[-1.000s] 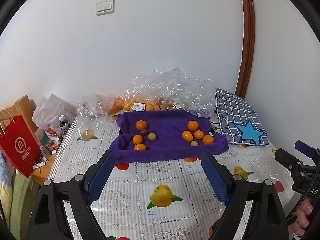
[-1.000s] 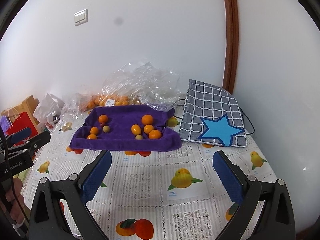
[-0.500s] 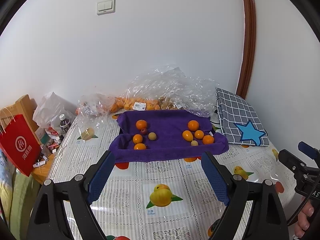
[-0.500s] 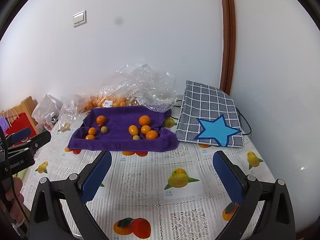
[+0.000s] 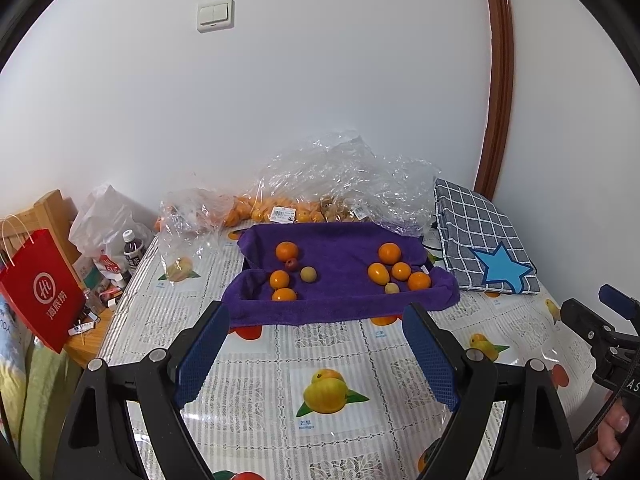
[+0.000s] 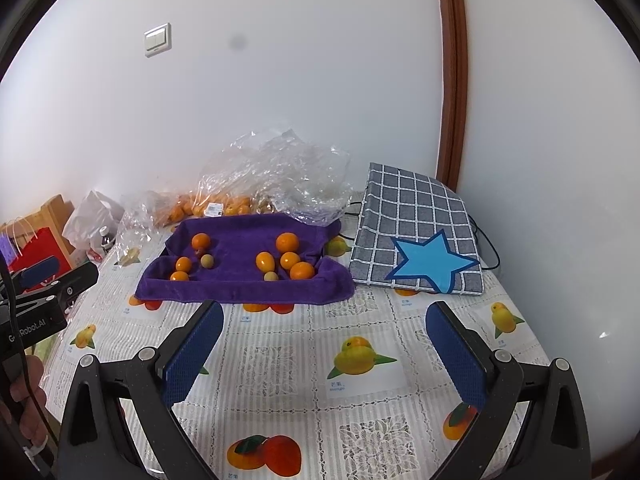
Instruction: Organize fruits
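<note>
Both grippers hover over the near part of the table [image 5: 344, 344], and neither has anything in its grasp. The left gripper [image 5: 316, 356] holds its blue pads wide apart, nothing between them but the fruit-print tablecloth below. Over on the right, the right gripper [image 6: 320, 352] shows the same picture: jaws spread wide, empty, pointed at the far side of the table.

The fruit sits out there on a purple towel [image 5: 340, 280] laid across the far middle of the table, its edges turned up. Two clusters on it: on the left, three oranges [image 5: 287, 251] with a small dark red fruit and a pale greenish one [image 5: 308, 274]; on the right, four orange fruits [image 6: 287, 242] and one small pale one [image 6: 271, 276] at the near edge. Both grippers are well apart from all of it.

Behind the towel, against the wall, lie crumpled clear plastic bags [image 5: 340, 184] with more oranges inside. To the right rests a grey checked bag [image 6: 416, 236] with a blue star. Off the left edge, a red paper bag [image 5: 40, 296].
</note>
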A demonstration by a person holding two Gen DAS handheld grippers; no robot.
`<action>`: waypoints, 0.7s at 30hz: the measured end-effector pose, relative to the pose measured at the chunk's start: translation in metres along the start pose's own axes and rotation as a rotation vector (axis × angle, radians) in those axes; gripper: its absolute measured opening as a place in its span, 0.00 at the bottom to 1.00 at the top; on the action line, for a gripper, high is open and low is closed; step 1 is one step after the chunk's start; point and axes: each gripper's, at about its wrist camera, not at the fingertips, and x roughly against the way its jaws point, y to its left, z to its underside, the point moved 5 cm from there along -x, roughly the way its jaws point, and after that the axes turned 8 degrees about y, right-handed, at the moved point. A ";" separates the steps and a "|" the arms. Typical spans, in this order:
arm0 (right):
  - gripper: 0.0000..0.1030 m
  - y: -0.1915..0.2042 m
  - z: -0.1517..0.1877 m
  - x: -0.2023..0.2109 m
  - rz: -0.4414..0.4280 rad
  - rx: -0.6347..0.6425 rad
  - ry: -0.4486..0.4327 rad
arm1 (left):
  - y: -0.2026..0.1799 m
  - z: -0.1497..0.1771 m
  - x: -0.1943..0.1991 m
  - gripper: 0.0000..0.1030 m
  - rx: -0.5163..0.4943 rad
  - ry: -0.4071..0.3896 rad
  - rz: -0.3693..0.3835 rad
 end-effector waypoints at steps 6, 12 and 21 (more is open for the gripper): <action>0.97 -0.001 0.000 0.001 0.004 -0.004 0.001 | 0.002 0.000 0.001 0.85 0.002 0.001 -0.001; 0.97 -0.001 0.000 0.002 0.008 -0.001 0.000 | 0.003 -0.001 0.002 0.85 0.007 -0.003 -0.002; 0.97 0.000 -0.001 0.003 0.019 0.003 -0.003 | 0.004 -0.002 0.003 0.85 0.013 -0.004 0.000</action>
